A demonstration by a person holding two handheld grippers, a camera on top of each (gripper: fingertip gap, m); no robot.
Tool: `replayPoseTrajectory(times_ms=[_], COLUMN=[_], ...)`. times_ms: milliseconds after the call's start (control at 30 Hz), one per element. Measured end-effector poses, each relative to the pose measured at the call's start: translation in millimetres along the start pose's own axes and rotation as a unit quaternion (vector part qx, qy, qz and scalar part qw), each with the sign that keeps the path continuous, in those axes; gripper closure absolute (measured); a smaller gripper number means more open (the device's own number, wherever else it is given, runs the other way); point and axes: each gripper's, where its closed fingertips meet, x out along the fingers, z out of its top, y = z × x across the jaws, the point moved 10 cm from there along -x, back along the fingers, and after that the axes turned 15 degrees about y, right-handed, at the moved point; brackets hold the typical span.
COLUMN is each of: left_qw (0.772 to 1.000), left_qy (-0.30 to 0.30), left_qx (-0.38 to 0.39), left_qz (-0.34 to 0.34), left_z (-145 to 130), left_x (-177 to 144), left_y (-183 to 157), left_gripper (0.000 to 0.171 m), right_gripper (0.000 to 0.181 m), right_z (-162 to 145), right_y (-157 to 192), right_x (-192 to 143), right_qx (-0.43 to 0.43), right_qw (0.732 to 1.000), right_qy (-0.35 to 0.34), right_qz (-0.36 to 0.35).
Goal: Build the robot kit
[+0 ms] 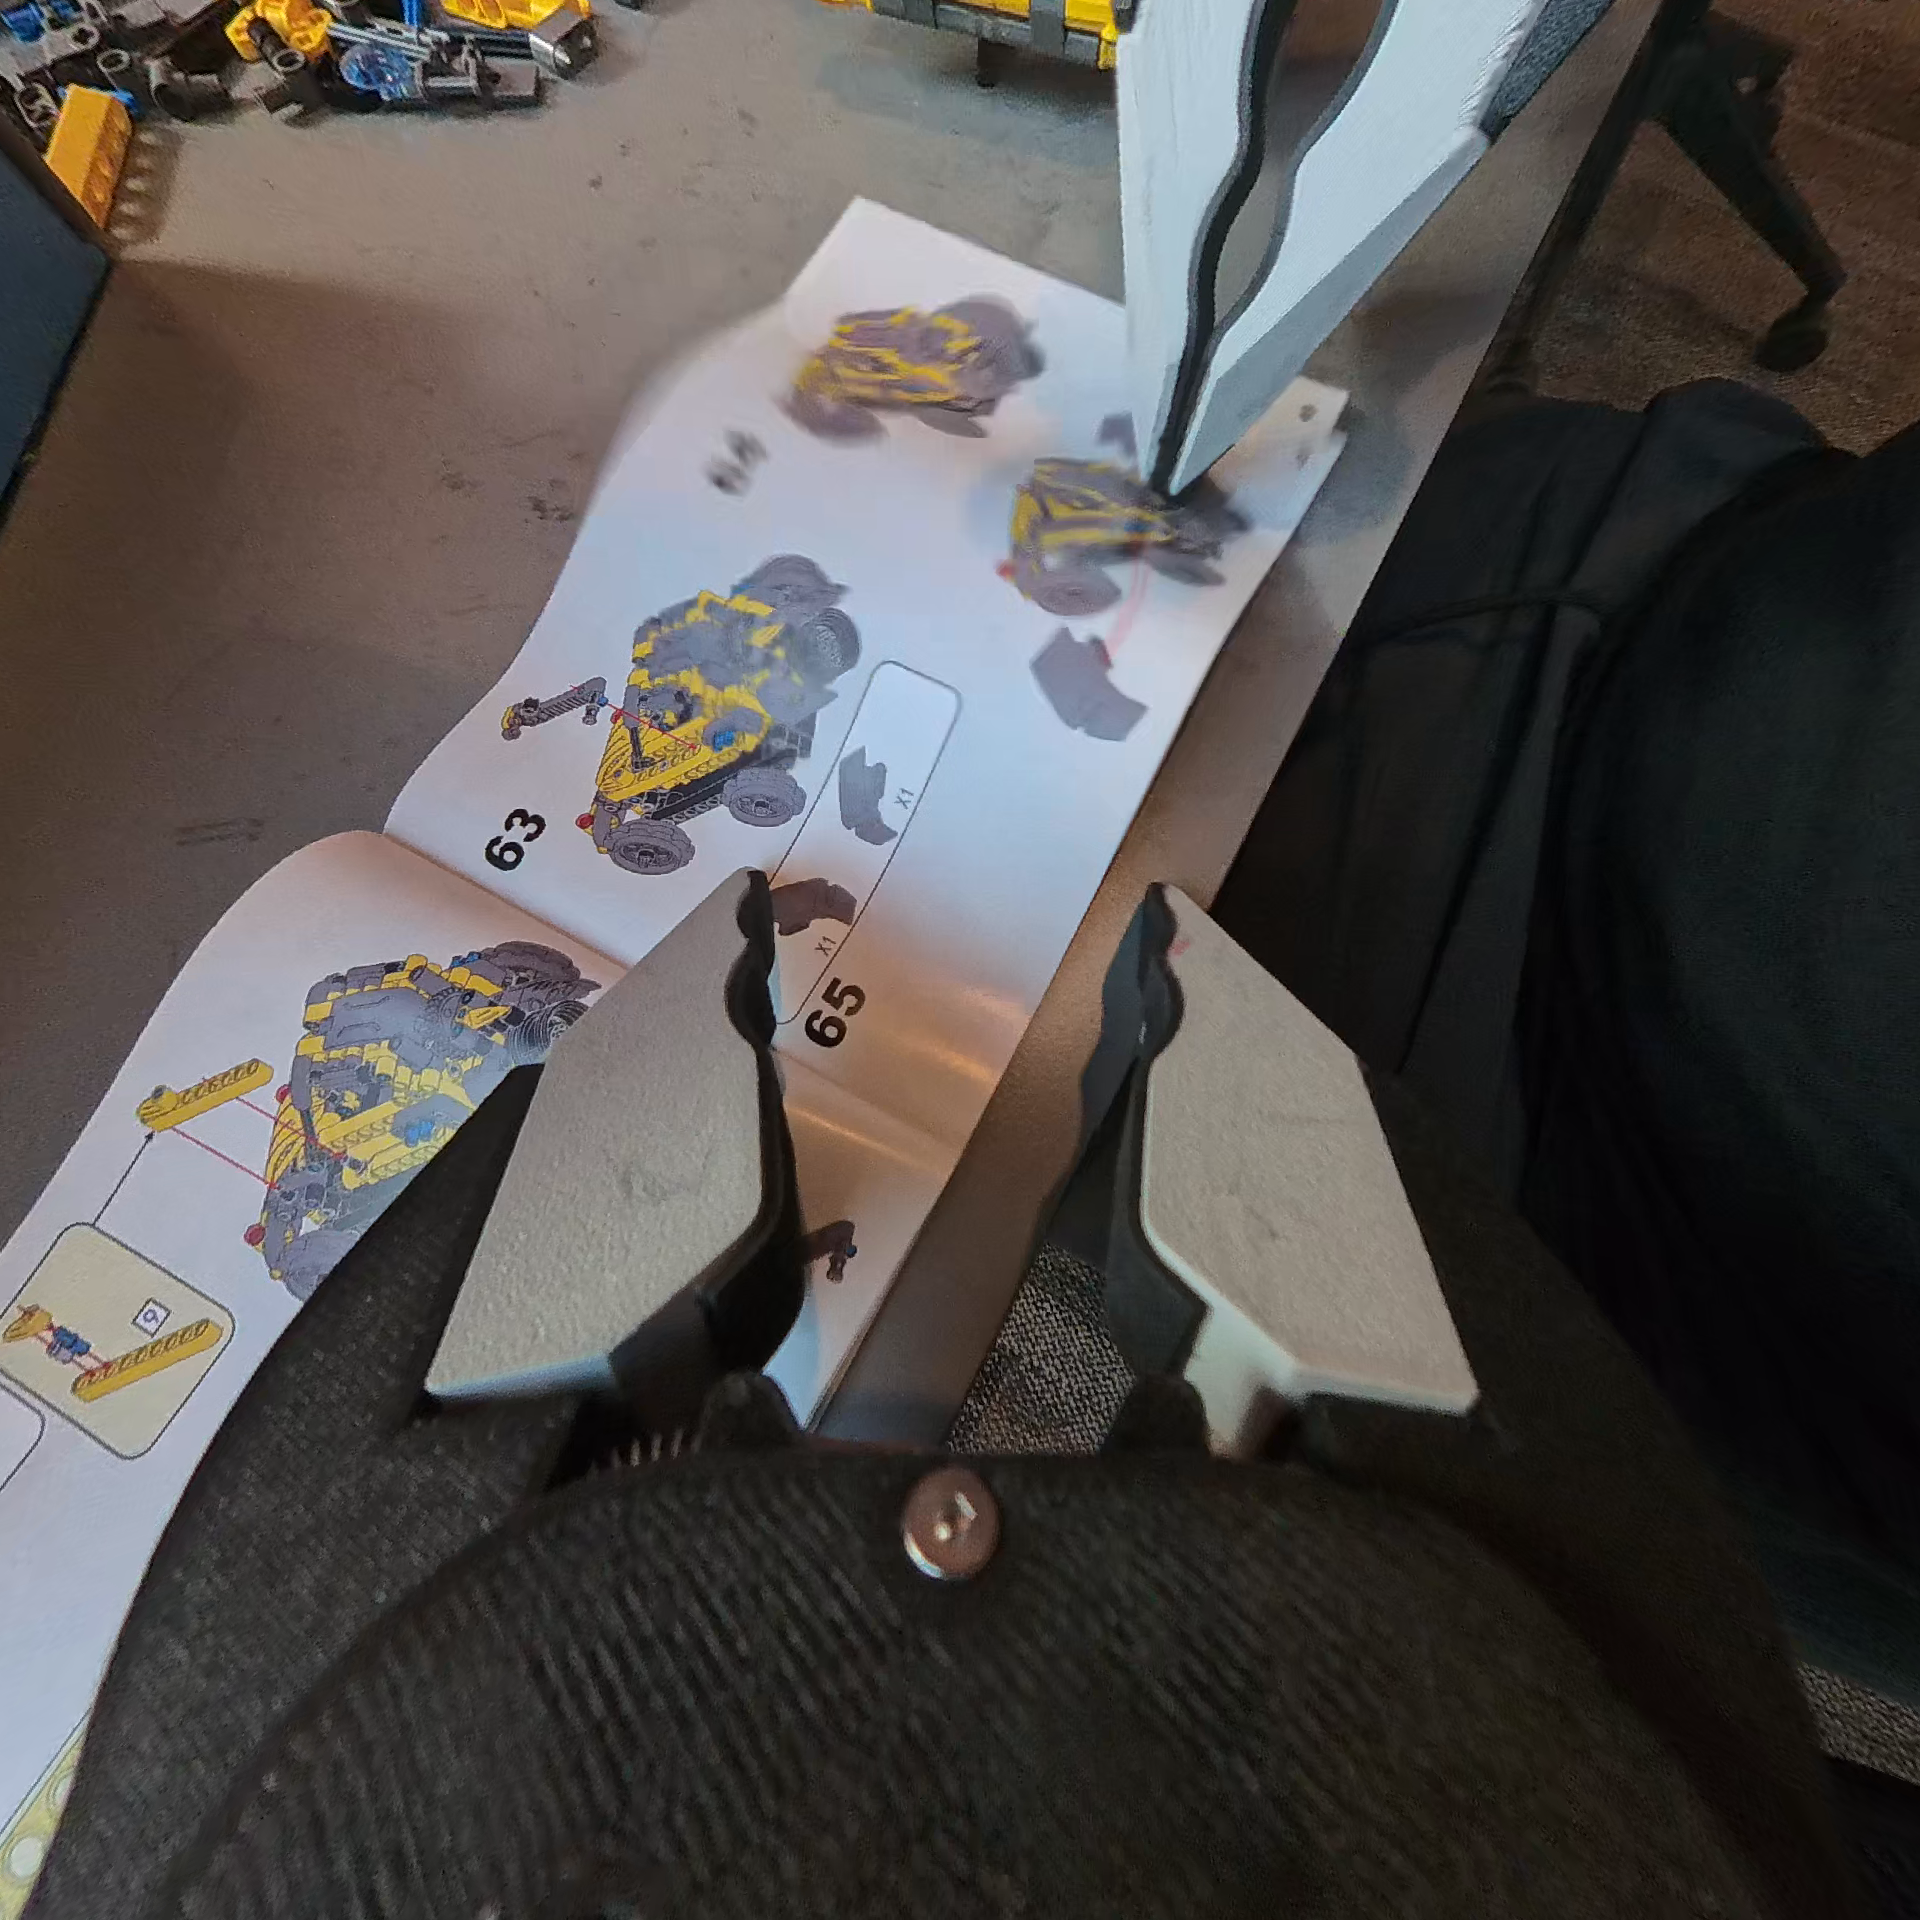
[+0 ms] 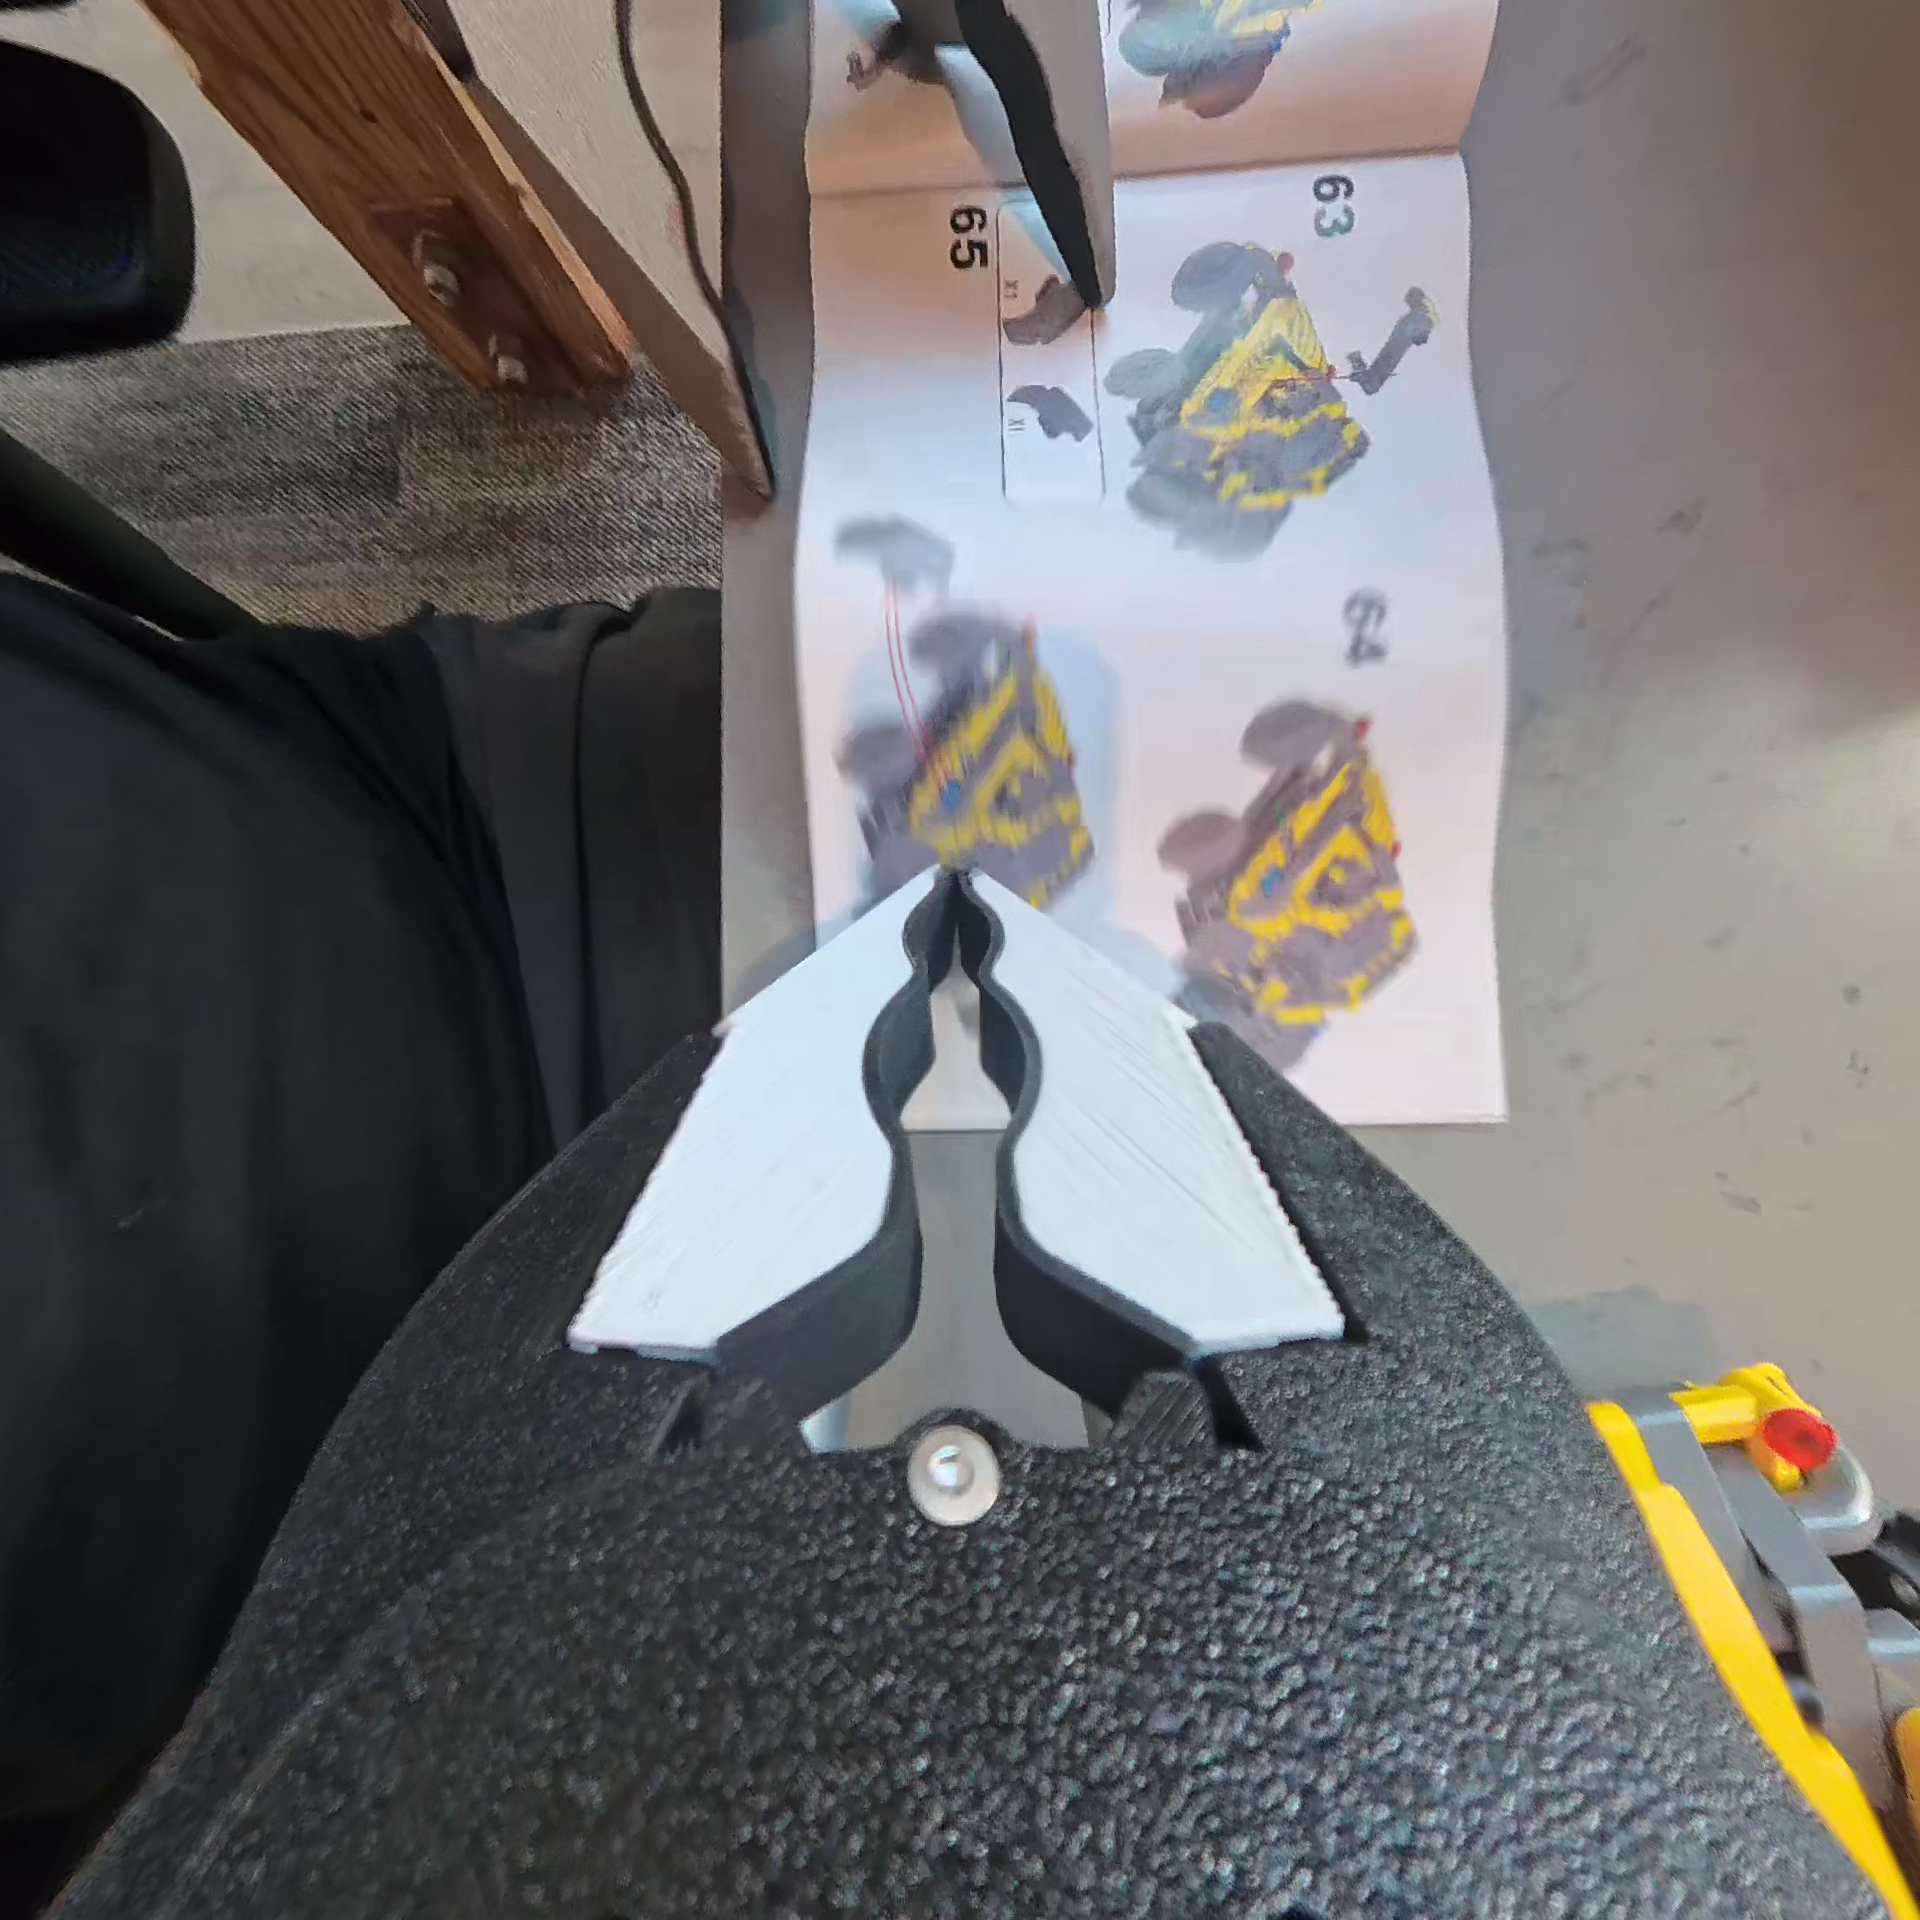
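an open booklet (image 1: 790, 644) of building steps lies flat along the near edge of the grey table (image 1: 416, 364), its pages rippled and one leaf curling up near the spine. the right claw (image 2: 954, 878) is clenched, tips pressed together, and they meet right at the page near the outer edge of the far leaf; whether a sheet is pinched between them or they only press down on it cannot be told, as that part of the page is blurred. the left claw (image 1: 951, 904) is released, its jaws standing wide apart, hovering low over the booklet's table-edge side near the spine, one finger (image 1: 665, 1122) above the paper and the other past the table's edge. the paper looks thin, light and limp: it would bend rather than lift as a whole, crease or tear if pulled hard, and its glossy face looks slippery under a hard tip. the sound place to hold it seems to be a free page edge or corner, taken gently, with the other leaf pressed flat. a yellow and grey brick model (image 2: 1766, 1558) sits just beside the right claw, and loose pieces (image 1: 343, 52) lie at the far side of the table. dark cloth (image 2: 260, 935) fills the space below the table edge.
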Motion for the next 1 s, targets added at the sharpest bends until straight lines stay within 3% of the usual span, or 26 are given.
replayPoseTrajectory(times_ms=[333, 433, 633, 867, 1000], left_qw=[1.0, 1.0, 1.0, 1.0, 1.0], left_qy=[-0.001, -0.003, -0.003, -0.003, -0.004], left_qx=[0.001, -0.001, 0.0, 0.0, 0.001], left_qz=[0.004, 0.003, 0.004, 0.004, 0.003], left_z=[0.4, 0.0, -0.1, 0.0, -0.2], left_x=[-0.1, -0.1, -0.1, 0.0, -0.1], left_y=[-0.2, 0.6, 0.5, 0.4, 0.2], left_gripper=[0.105, 0.107, 0.107, 0.107, 0.107], right_gripper=[0.181, 0.157, 0.148, 0.159, 0.179], right_z=[1.6, -5.6, -24.9, -26.5, -25.3], right_y=[1.6, 4.6, 11.1, 19.1, 20.7], right_x=[-0.7, -14.1, -17.8, -11.2, -12.1], right_qx=[0.003, -0.019, -0.047, -0.078, -0.081], right_qw=[1.0, 1.0, 0.998, 0.994, 0.995], right_qy=[-0.013, -0.002, 0.042, 0.061, 0.05], right_qz=[0.017, 0.005, -0.011, -0.042, -0.012])
